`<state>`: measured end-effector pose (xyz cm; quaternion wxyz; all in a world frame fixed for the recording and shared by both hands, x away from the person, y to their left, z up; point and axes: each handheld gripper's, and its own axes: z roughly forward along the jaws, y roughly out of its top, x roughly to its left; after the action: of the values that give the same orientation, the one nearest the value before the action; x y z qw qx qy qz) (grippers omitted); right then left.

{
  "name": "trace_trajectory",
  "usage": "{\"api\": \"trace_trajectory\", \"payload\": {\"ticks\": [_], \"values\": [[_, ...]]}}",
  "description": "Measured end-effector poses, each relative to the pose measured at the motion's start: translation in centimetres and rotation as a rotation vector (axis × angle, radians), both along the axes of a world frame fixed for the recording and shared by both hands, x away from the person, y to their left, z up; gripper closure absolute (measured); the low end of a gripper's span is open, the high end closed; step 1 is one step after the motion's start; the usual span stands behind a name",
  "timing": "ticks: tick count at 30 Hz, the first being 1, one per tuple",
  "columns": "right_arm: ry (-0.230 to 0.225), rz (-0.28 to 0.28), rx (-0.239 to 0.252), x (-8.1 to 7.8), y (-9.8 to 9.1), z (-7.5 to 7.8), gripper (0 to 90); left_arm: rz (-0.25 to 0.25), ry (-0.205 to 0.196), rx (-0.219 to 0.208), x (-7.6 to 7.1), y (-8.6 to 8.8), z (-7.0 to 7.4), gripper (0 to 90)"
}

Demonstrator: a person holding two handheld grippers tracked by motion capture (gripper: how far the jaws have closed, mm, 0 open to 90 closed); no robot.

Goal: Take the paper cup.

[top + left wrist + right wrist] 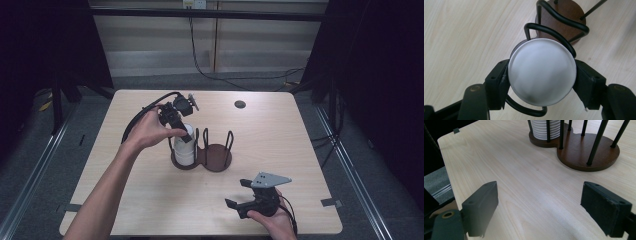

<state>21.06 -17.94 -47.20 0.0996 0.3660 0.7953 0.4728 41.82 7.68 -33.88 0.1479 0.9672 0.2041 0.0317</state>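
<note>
While the left gripper squeezes the white cups in the wire holder | right gripper wide open, waiting near the table edge | other ring empty, job looks part done

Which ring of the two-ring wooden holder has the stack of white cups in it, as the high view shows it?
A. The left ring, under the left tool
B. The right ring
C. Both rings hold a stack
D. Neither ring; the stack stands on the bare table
A: in the high view the white cups stand in the left ring of the holder, with the left tool shut on the top of the stack.
</note>
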Motion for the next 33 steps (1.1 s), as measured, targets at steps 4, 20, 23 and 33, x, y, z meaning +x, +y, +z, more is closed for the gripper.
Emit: {"api": "trace_trajectory", "payload": {"ticks": [4, 20, 23, 33], "values": [[0.002, 0.001, -0.002, 0.0, 0.0, 0.0, 14.1, 0.000, -0.001, 0.006, 0.1, 0.3, 0.2, 35.8], [0.010, 0.001, -0.002, 0.1, 0.1, -0.1, 14.0, 0.040, -0.021, -0.045, -0.5, 1.2, 1.8, 37.3], [0.010, -0.001, 0.000, 0.1, 0.1, -0.2, 14.0, 0.045, -0.013, -0.066, -0.5, 1.5, 2.2, 37.3], [0.008, -0.011, -0.001, 0.1, -0.1, -0.1, 14.3, 0.051, -0.018, -0.120, -0.4, 2.5, 2.9, 37.6]]}}
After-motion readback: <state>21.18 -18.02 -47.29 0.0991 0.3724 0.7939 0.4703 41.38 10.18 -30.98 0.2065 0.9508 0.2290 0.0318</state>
